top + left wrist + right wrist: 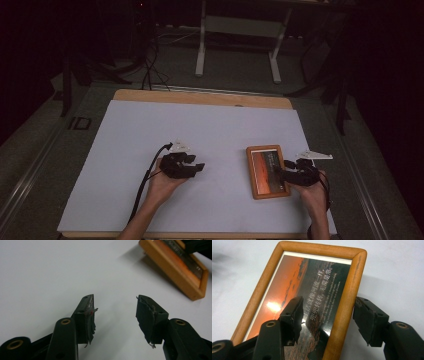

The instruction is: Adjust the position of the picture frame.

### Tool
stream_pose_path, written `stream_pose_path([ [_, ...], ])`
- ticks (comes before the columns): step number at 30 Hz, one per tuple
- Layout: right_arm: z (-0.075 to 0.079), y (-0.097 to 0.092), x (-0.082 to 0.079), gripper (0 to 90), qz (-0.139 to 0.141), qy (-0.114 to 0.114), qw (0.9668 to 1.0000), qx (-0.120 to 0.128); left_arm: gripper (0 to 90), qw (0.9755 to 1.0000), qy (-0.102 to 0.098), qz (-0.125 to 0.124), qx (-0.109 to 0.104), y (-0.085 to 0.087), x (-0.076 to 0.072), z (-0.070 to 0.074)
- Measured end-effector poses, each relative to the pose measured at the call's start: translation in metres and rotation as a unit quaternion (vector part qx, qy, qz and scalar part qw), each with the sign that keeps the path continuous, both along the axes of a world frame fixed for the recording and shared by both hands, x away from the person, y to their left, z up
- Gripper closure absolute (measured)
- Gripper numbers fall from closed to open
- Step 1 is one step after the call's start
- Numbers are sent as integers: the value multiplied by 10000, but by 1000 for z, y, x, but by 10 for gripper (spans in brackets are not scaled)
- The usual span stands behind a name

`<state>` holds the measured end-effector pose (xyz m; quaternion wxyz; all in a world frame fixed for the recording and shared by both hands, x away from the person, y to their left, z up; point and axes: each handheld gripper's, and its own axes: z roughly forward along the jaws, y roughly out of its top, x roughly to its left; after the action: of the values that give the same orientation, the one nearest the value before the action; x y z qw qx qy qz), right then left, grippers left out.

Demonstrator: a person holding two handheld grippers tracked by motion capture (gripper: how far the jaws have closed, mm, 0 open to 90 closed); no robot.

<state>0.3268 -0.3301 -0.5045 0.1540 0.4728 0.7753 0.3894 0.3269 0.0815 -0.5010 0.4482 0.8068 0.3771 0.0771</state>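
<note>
The left hand-held gripper (192,165) sits left of centre over the white worktop (150,130), carried by the person's left hand (165,182) with its cable trailing back toward the near edge. In the left gripper view its jaws are spread with nothing between them, and bare worktop shows through the gap. The pads (90,317) are worn and frayed at their edges.

The picture frame (267,171) lies flat on the right half of the worktop, well apart from the left hand-held gripper. It has a wooden border around a print of an orange sky with white lettering.

The right hand-held gripper (285,175) is at the frame's right long edge, held by the right hand (314,192). In the right gripper view its jaws straddle that wooden rail: one jaw lies over the glass, the other outside the frame above the worktop. A gap shows between the outer pad (367,317) and the rail. Contact on the inner side is hard to judge, so the jaws appear spread around the rail rather than pinching it.
</note>
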Motion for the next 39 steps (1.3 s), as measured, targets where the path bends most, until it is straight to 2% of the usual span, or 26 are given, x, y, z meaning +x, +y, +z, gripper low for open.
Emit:
stream_pose_path([
  [3, -1, 0, 0, 410, 1, 13, 10000, 23, 487, 9999, 55, -133, -66, -15, 5, 0],
  [10, -4, -2, 2, 387, 35, 114, 9999, 71, 474, 9990, 165, -413, -71, -51, 9, -4],
  [18, -8, -1, 5, 339, 78, 221, 9996, 130, 426, 9979, 308, -564, -114, -86, 9, -12],
  [28, -11, 1, 7, 274, 106, 336, 9991, 226, 369, 9964, 593, -556, -245, -129, 10, -22],
  [33, -11, 2, 7, 253, 107, 360, 9990, 233, 313, 9959, 751, -420, -287, -141, 13, -27],
  [35, -12, 2, 8, 249, 100, 362, 9990, 250, 311, 9950, 835, -405, -383, -145, 14, -28],
  [39, -12, 1, 8, 245, 102, 400, 9987, 285, 304, 9937, 946, -410, -430, -154, 14, -29],
])
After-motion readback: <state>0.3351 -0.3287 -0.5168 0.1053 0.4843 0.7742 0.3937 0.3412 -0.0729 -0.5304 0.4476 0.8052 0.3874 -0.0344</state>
